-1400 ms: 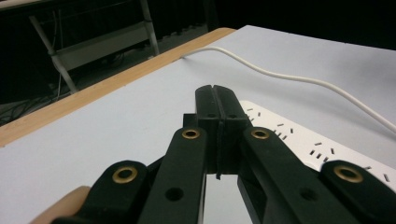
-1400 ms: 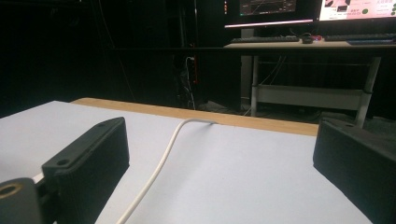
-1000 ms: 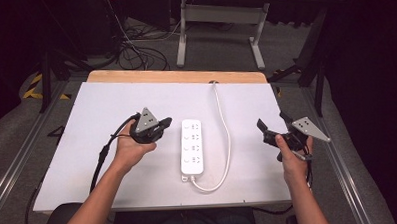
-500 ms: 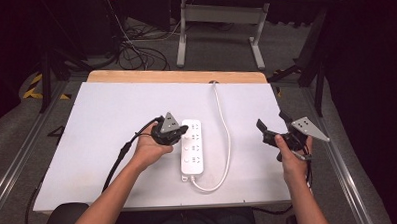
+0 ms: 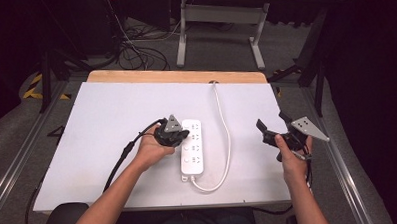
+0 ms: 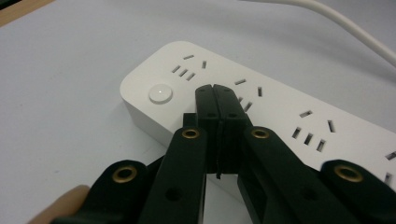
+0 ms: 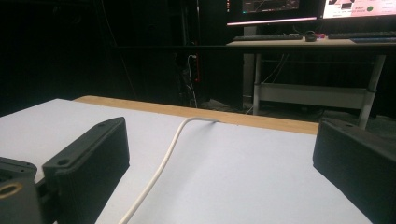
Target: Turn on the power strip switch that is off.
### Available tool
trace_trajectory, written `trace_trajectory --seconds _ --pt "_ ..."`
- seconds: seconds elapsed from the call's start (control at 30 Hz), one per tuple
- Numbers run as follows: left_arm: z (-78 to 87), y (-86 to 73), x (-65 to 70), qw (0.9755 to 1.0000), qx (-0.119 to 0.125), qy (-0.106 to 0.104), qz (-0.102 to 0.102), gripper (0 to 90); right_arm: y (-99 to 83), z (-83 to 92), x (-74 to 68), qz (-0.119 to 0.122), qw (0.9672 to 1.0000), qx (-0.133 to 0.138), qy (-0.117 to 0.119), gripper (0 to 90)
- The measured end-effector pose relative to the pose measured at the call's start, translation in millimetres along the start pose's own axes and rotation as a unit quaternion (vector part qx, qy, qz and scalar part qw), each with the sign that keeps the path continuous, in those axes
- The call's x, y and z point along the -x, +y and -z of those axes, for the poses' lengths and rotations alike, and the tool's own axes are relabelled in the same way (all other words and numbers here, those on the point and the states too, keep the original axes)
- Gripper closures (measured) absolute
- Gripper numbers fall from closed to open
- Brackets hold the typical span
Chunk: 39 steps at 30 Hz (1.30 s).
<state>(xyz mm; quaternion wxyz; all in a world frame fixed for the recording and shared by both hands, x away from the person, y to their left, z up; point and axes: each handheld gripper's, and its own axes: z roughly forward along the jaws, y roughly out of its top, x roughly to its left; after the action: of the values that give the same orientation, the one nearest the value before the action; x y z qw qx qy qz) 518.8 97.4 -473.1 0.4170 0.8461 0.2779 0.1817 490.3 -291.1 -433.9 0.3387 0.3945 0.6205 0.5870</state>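
A white power strip lies lengthwise in the middle of the white table, its white cable looping from the near end up to the far edge. My left gripper is shut with nothing in it, its tips over the strip's far end. In the left gripper view the closed tips rest above the sockets just right of the round power button on the power strip. My right gripper is held open at the table's right side, above the board. The cable runs between its spread jaws.
The white board covers a wooden tabletop whose far edge shows. A black cable trails from the left gripper toward the near left. A desk frame and floor cables stand beyond the table. Monitors and a keyboard sit on the far desk.
My left gripper moved right from beside the strip onto its far end and now has its jaws shut. The right gripper has stayed in place, open.
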Motion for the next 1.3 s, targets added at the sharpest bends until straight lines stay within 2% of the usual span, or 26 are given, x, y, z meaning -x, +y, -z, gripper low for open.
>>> trace_trajectory --seconds 0.2,0.27,0.33,0.4,0.6,0.7,0.83,0.9,1.0,1.3 --pt "-1.0 0.1 3.0 0.9999 -0.003 -0.004 0.013 89.9 0.1 0.6 -0.6 0.001 1.0 0.001 -0.001 4.3" --pt "-0.7 1.1 3.8 0.9999 -0.008 0.002 0.006 89.9 0.2 0.7 -0.8 0.001 1.0 0.001 0.0 4.3" --pt "-1.3 0.7 4.0 0.9998 -0.008 0.0 0.015 89.9 0.2 0.8 -1.0 0.0 1.0 0.002 0.0 4.3" --pt "-1.4 0.9 5.9 0.9999 -0.01 0.009 0.009 90.0 0.5 1.2 -1.2 0.0 1.0 0.004 0.0 4.5" --pt "-1.2 -0.3 8.2 0.9997 -0.013 0.014 0.013 90.0 0.7 1.2 -1.7 -0.001 1.0 0.004 -0.001 4.6" --pt "-1.8 -0.2 6.4 0.9996 -0.017 0.01 0.021 90.0 1.3 1.2 -3.2 -0.001 1.0 0.005 0.0 4.5" --pt "-2.1 2.7 7.5 0.9994 -0.027 0.012 0.021 90.0 1.5 0.9 -4.1 0.0 1.0 0.005 0.0 4.6" --pt "-2.1 2.8 6.1 0.9992 -0.028 0.007 0.029 90.0 1.4 0.5 -4.3 0.002 1.0 0.003 0.0 4.6" --pt "-2.1 4.0 7.8 0.9992 -0.032 0.012 0.021 90.0 1.3 0.4 -4.4 0.004 1.0 0.003 0.0 4.5" --pt "-2.1 3.9 7.3 0.999 -0.031 0.012 0.03 90.0 1.6 1.5 -3.5 0.001 1.0 0.004 -0.001 4.6"
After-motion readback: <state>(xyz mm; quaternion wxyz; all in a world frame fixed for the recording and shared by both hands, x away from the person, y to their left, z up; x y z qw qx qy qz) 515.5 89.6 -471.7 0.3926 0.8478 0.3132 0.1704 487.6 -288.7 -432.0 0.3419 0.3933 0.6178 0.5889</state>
